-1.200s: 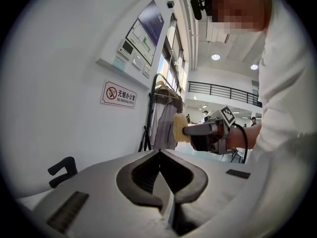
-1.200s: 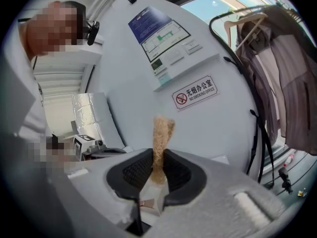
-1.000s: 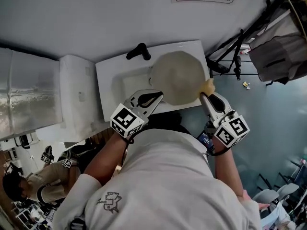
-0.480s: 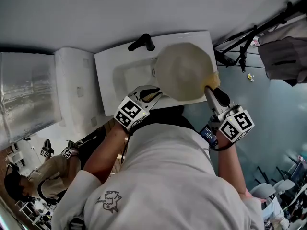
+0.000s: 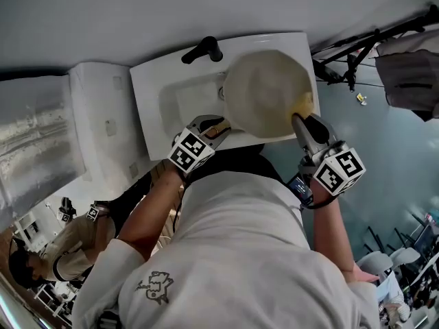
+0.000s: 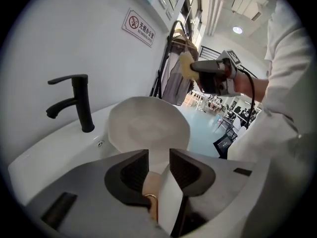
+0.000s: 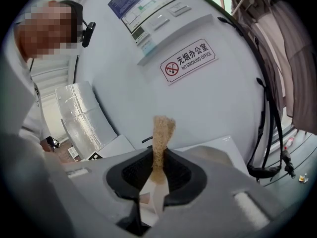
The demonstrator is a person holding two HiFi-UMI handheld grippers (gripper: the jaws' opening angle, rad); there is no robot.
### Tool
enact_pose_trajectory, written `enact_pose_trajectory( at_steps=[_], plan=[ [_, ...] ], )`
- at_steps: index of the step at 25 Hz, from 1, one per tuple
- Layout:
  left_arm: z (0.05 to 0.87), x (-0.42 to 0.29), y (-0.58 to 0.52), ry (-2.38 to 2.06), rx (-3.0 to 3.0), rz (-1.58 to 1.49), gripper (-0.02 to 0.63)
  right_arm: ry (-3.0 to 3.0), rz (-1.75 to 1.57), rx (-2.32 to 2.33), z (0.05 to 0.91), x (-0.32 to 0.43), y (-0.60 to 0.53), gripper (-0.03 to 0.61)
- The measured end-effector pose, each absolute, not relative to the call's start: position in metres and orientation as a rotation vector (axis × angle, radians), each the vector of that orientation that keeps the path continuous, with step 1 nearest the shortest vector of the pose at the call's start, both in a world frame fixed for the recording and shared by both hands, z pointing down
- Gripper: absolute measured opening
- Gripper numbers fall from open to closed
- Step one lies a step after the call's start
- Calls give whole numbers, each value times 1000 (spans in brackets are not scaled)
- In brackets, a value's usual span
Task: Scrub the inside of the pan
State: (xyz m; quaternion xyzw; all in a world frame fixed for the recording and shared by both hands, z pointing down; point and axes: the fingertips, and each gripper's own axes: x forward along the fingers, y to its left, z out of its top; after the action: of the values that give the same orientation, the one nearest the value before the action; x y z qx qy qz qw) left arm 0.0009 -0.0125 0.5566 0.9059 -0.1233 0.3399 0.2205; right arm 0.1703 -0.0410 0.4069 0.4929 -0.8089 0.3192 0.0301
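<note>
Scrubbing appears not yet begun: the round cream pan sits over the white basin, just ahead of the left gripper. Its jaws have just been opening and now stand spread either side of the pan's pale wooden handle. The right gripper pinches a tan sponge just beside the rim. 1 wall sign reads "NO SMOKING OFFICE".

Bright, even indoor light is seen throughout, and shadows are kept soft. A ceiling lamp is caught glaring in the left gripper view. Both gripper views are ringed in black, straight lines are bowed toward the edges, and the nearest foreground is rendered slightly soft.
</note>
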Motion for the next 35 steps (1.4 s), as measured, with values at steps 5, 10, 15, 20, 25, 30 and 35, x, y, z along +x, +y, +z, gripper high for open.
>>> enact_pose_trajectory(
  at_steps=[5,10,15,20,25,30,35],
  plan=[
    [581,-4,-6,-300,2472,1020,163,-2465,1023,1515,421,166,-44,64],
    [599,-10,-9,-333,2489,1117,191,-2441,1046,1517,431,166,-48,64],
    [613,-11,-5,-320,2451,1174,244,-2433,1059,1523,437,169,-52,65],
    [629,-14,-1,-298,2418,1220,262,-2417,1077,1534,446,170,-54,65],
    [644,-20,0,-282,2381,1268,268,-2397,1102,1544,452,174,-59,66],
    [658,-22,4,-249,2365,1329,269,-2387,1113,1553,458,179,-62,66],
    [667,-23,8,-240,2344,1351,268,-2390,1120,1553,460,178,-62,66]
  ],
)
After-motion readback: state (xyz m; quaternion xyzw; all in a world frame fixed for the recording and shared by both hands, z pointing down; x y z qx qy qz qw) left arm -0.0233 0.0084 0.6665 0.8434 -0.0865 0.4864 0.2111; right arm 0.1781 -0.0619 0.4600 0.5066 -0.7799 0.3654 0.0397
